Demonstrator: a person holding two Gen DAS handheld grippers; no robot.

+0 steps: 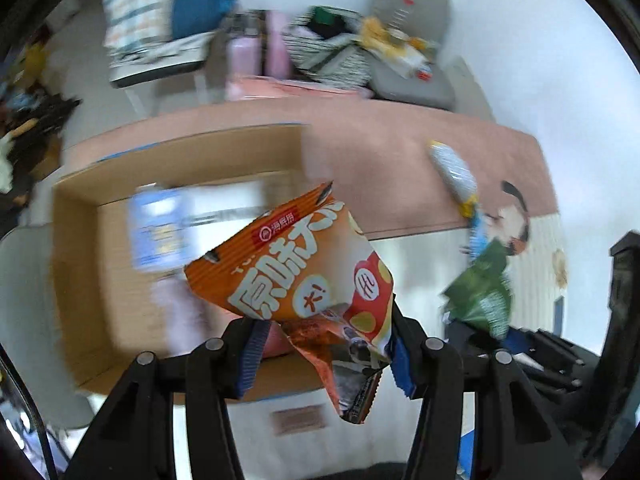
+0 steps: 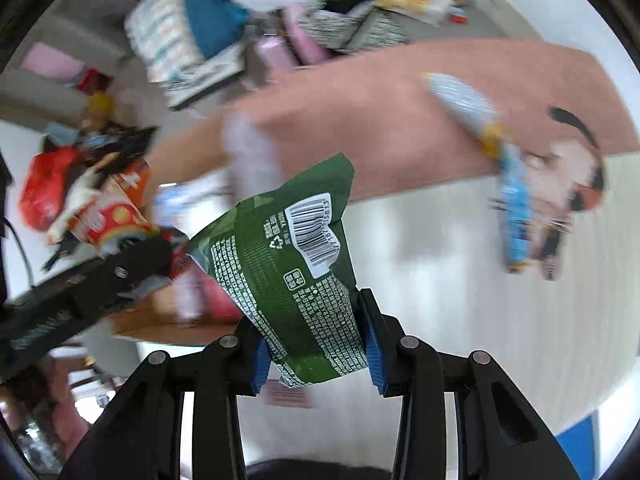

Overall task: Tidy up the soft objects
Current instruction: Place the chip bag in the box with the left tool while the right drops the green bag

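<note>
Left claw (image 1: 324, 356) is clamped on the orange snack bag (image 1: 296, 276), held in the air over the open cardboard box (image 1: 80, 280). Right claw (image 2: 318, 350) is clamped on the green snack bag (image 2: 292, 264), also lifted, just right of the box. A blue-and-white packet (image 2: 464, 104) lies on the pink mat (image 2: 380, 120), near its right edge.
</note>
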